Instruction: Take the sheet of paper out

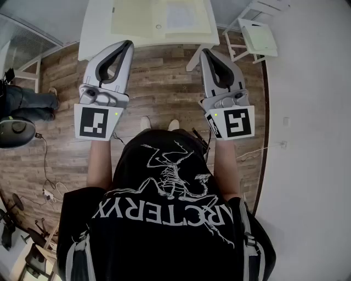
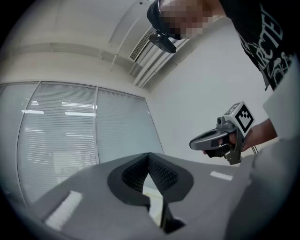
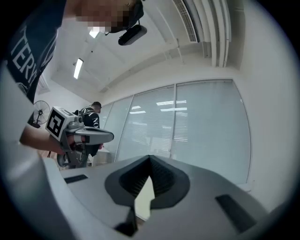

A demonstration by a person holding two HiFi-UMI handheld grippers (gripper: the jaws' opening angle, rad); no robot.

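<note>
Both forearms reached forward side by side, holding the left gripper (image 1: 128, 45) and right gripper (image 1: 203, 53) just short of the desk (image 1: 90, 38). Each gripper's jaws were pressed together on nothing. The sheet of paper (image 1: 181, 16) lay on a pale yellow folder (image 1: 134, 19) towards the desk's right front corner.

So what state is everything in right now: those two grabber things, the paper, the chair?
Left gripper: jaws shut, empty, held in the air.
Right gripper: jaws shut, empty, held in the air.
Paper: flat on the table, untouched.
Chair: upright, nobody on it.
</note>
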